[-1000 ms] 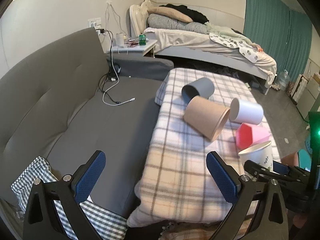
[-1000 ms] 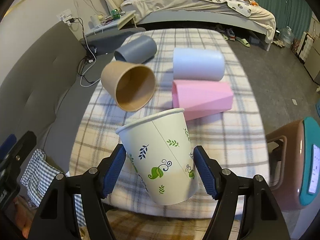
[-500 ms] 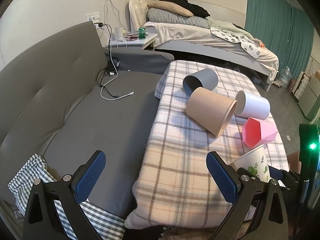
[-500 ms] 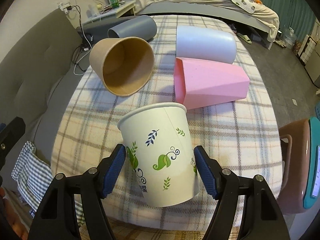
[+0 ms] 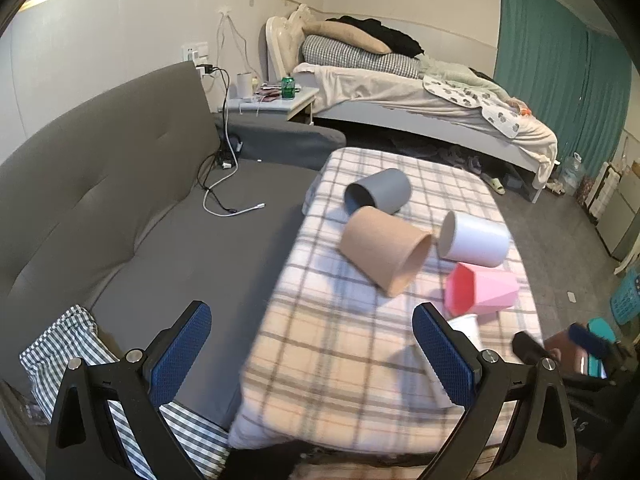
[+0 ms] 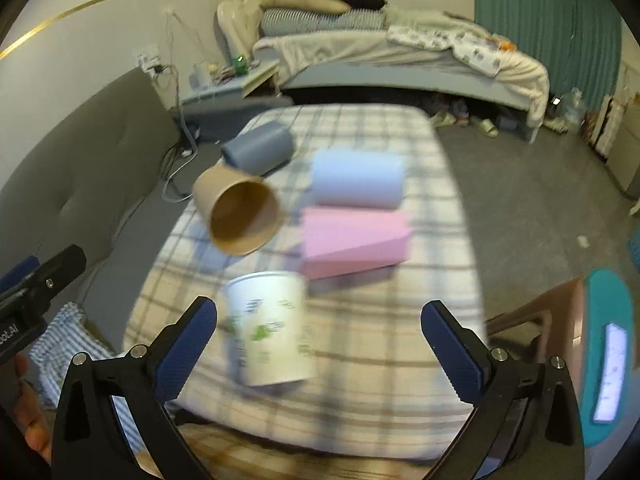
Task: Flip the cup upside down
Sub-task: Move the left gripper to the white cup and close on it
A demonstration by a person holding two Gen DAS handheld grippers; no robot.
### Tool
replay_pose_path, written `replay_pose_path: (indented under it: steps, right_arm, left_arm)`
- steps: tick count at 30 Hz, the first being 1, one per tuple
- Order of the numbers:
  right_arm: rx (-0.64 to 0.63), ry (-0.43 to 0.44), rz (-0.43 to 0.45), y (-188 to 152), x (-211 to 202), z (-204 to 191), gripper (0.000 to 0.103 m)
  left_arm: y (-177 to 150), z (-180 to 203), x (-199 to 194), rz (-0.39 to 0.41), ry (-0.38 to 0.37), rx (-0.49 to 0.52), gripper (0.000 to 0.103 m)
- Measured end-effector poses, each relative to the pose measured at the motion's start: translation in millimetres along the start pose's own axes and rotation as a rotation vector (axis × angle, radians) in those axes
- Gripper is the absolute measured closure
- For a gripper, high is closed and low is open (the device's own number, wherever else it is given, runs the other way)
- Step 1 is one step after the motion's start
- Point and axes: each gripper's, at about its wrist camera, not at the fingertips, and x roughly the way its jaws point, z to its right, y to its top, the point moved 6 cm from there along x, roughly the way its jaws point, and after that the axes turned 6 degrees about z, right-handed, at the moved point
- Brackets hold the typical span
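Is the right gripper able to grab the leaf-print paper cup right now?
Probably yes. The right gripper is open with its jaws wide, and the paper cup sits between them on the plaid blanket, nothing blocking.

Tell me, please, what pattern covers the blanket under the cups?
Cream plaid blanket with grey-brown check lines, clearest from the left wrist.

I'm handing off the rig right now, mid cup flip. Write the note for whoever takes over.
Left tool: open, empty, above the sofa-side edge of the plaid blanket.
Right tool: open. The white paper cup with green leaf print is between its fingers, nearer the left one, not gripped.
Cup: seems to rest on the blanket, in front of the brown paper cup and pink faceted cup, both on their sides.
Done: unclear, because blur hides which end is up.
Left: confirm the rim is down; if it is not, regrasp and flip.
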Motion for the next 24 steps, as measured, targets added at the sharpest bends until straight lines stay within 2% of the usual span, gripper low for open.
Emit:
replay_pose_path:
  steps: [4, 8, 15, 24]
  right_arm:
    - [-0.035, -0.088, 0.047, 3.4, -19.7, 34.4, 0.0]
    - [-0.041, -0.148, 0.069, -3.1, -28.9, 65.0, 0.0]
    - [0.042, -0.146, 0.04, -21.2, -21.5, 105.2, 0.0]
    - [0.101, -0.135, -0.001, -33.9, 0.6, 122.5, 0.0]
  left_arm:
    - [-11.6, 29.0, 0.2, -0.025, -0.033, 0.013, 0.0]
    - [-26.9, 63.3, 5.5, -0.055, -0.066, 0.069, 0.0]
    - [-57.6, 109.0, 22.7, -0.124, -0.098, 0.145, 0.0]
    - [-87.1, 118.4, 53.3, -0.215, -0.12, 0.144, 0.0]
